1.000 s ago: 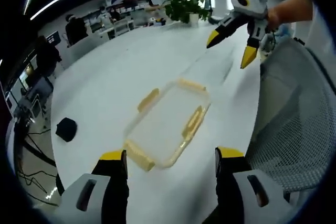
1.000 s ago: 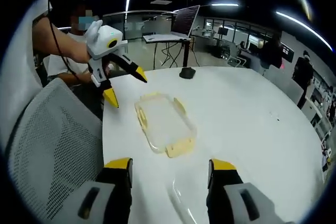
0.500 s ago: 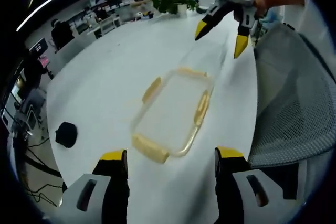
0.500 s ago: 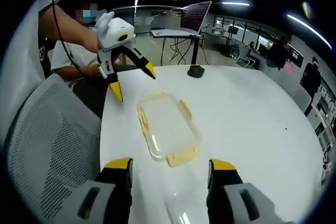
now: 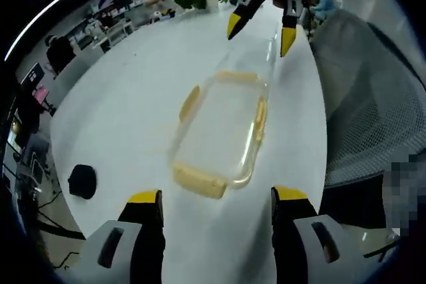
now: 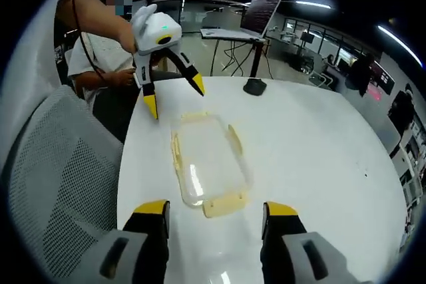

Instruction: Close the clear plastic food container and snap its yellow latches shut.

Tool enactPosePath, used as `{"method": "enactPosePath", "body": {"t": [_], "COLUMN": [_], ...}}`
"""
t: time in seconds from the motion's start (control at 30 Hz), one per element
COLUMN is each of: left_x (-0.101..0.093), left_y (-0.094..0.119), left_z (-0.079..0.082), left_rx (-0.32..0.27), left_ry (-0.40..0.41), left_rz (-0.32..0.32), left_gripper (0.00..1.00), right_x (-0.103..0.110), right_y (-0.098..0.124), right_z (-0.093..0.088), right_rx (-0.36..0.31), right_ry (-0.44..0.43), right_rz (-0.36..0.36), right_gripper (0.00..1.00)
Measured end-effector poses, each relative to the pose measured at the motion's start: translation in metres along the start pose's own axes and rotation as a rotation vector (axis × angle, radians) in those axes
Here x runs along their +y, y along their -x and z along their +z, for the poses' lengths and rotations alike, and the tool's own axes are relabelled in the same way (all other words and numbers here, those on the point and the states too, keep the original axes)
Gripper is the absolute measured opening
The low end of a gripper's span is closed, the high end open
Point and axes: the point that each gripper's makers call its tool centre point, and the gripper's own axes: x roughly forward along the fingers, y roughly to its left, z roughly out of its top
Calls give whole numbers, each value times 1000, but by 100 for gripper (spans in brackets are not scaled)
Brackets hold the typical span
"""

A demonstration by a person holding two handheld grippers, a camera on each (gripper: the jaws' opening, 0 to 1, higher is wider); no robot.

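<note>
Clear rectangular plastic food container (image 5: 223, 128) with yellow latches (image 6: 225, 205) lies on the round white table (image 5: 126, 98) between the left gripper (image 5: 216, 199) and right gripper (image 6: 213, 207), both spread wide, holding nothing.

— Where can you pass?
— You have bare white table (image 6: 313, 157) all round the container (image 6: 208, 164); the 2 grippers hang above its 2 short ends, jaws spread.
— What blocks you?
— The mesh chair (image 6: 56, 184) crowds the table edge; a black puck (image 5: 82, 181) and a stand base (image 6: 254, 86) sit well apart.
</note>
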Motion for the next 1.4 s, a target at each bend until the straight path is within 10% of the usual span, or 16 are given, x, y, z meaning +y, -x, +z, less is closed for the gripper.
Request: {"method": "enactPosePath", "body": {"t": [1.4], "left_x": [18], "left_y": [-28], "left_z": [-1], "left_rx": [73], "left_ry": [-216], "left_rz": [-136], "left_gripper": [60], "right_x": [0], "right_y": [-46], "right_z": [-18], "right_rx": [229], "right_ry": [128], "right_rz": [175], "right_gripper": [51]}}
